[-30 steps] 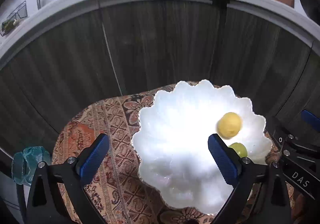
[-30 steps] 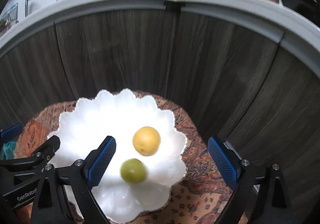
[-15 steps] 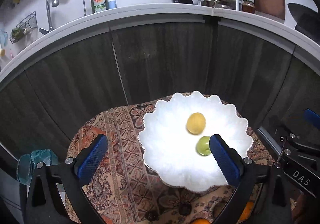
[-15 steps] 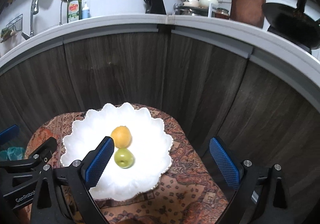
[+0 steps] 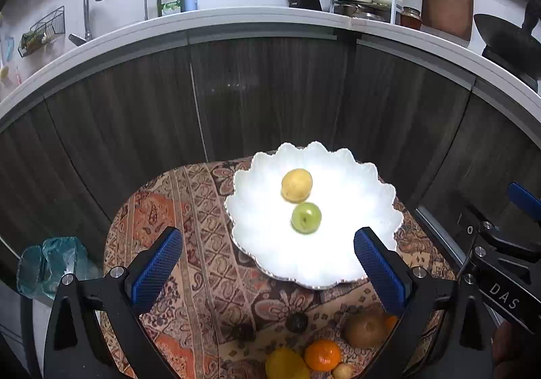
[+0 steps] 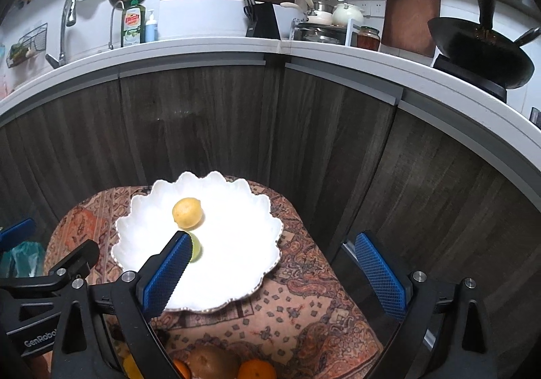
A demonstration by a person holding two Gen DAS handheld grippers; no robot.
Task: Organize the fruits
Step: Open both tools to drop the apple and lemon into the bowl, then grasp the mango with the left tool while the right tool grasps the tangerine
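Observation:
A white scalloped plate (image 5: 341, 260) (image 6: 236, 264) sits on a patterned cloth and holds a yellow lemon (image 5: 297, 185) (image 6: 187, 213) and a green fruit (image 5: 306, 217) (image 6: 195, 249). Loose fruits lie at the near edge: an orange (image 5: 322, 354) (image 6: 256, 369), a brown kiwi (image 5: 365, 330) (image 6: 211, 360), a yellow fruit (image 5: 282, 363) and two small dark fruits (image 5: 296, 322). My left gripper (image 5: 267, 269) is open and empty, held above the cloth in front of the plate. My right gripper (image 6: 270, 272) is open and empty, above the plate's right side.
The small round table (image 5: 162, 230) stands against dark wood cabinet fronts (image 5: 270, 101) under a white counter. A teal plastic bag (image 5: 47, 264) lies at the left, off the table. The right gripper's body (image 5: 500, 264) shows at the left view's right edge.
Both grippers have pulled back and up from the plate. The plate looks smaller and the loose fruits at the near edge have come into view. Both stay open.

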